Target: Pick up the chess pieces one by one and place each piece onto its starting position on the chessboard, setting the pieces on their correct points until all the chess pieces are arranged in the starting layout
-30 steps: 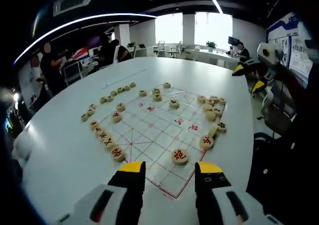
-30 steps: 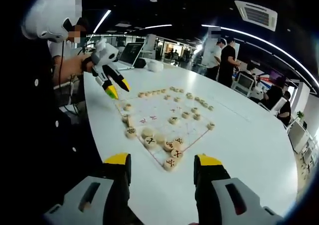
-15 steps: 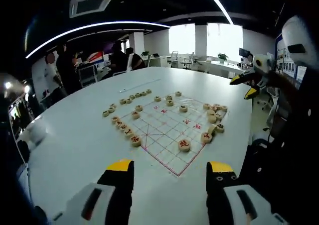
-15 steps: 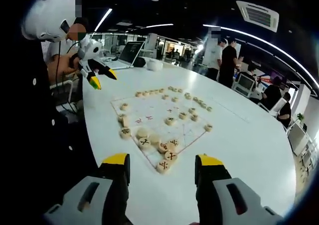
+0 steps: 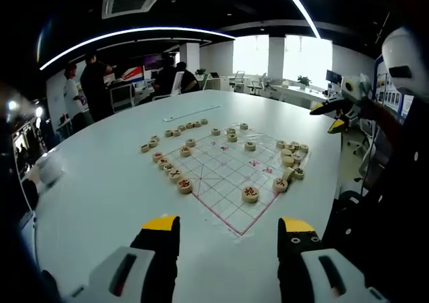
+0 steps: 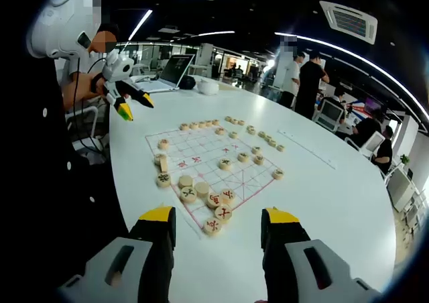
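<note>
The paper chessboard (image 5: pixel 221 175) with its red grid lies on a white table (image 5: pixel 100 189). Round wooden pieces stand in a row along its left edge (image 5: pixel 171 176), in a line at the far edge (image 5: pixel 184 125) and in a cluster on the right (image 5: pixel 291 159). One red-marked piece (image 5: pixel 250 194) sits alone near the front. My left gripper (image 5: pixel 228 226) is open and empty, short of the board's near corner. My right gripper (image 6: pixel 219 217) is open and empty, just before a cluster of pieces (image 6: pixel 213 206) on the board (image 6: pixel 208 149). The left gripper (image 6: pixel 129 103) hangs off the table's edge, jaws apart.
The right gripper (image 5: pixel 333 112) is held in the air beyond the table's right edge. A laptop (image 6: pixel 171 72) and a white object (image 6: pixel 208 87) rest at the table's far end. A thin strip (image 5: pixel 191 112) lies past the board. People stand at desks around the room.
Both cameras have drawn back from the board, so it looks smaller. The left gripper has moved from over the board's corner to beyond the table edge. No piece was taken.
</note>
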### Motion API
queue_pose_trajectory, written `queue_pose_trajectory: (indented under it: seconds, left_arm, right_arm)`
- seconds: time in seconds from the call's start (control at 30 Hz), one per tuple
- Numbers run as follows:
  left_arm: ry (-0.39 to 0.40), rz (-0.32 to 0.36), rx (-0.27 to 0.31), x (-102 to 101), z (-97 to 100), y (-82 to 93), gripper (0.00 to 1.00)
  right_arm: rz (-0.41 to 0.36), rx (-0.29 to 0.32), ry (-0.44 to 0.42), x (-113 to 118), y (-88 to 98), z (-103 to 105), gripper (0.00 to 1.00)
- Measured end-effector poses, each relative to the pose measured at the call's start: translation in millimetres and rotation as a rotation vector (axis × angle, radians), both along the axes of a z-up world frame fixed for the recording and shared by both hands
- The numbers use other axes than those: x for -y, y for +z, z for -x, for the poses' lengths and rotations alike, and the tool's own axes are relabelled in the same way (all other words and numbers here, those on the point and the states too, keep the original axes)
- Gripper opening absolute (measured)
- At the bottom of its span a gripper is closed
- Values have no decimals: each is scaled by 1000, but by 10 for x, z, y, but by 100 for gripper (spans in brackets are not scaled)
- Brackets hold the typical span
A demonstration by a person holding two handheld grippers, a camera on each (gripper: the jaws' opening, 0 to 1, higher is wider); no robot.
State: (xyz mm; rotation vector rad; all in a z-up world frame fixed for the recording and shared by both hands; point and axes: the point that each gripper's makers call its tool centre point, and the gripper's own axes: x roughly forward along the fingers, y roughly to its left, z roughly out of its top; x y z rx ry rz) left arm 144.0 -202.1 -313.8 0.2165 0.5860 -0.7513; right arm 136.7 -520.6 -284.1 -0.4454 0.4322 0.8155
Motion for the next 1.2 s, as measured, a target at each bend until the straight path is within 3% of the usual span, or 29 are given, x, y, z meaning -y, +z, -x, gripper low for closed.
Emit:
queue_pose_trajectory:
  seconds: [0.43,0.77,0.93,1.2]
  left_arm:
    - [-43,-1,-11,129,14,-23,59]
    - [-109,-4,-22,354,23,-47,58]
    - [-181,-8,-38,647,-18,-72,55]
    - [-312,-87,-66,1123,-41,-241,48]
  right_arm:
    - [27,-1,35,-62,21,-59,51]
    - [40,-1,47,-88,45,-65,51]
    - [37,-2,48,-87,32,-60,51]
    - [30,0,35,-24,17,-7,51]
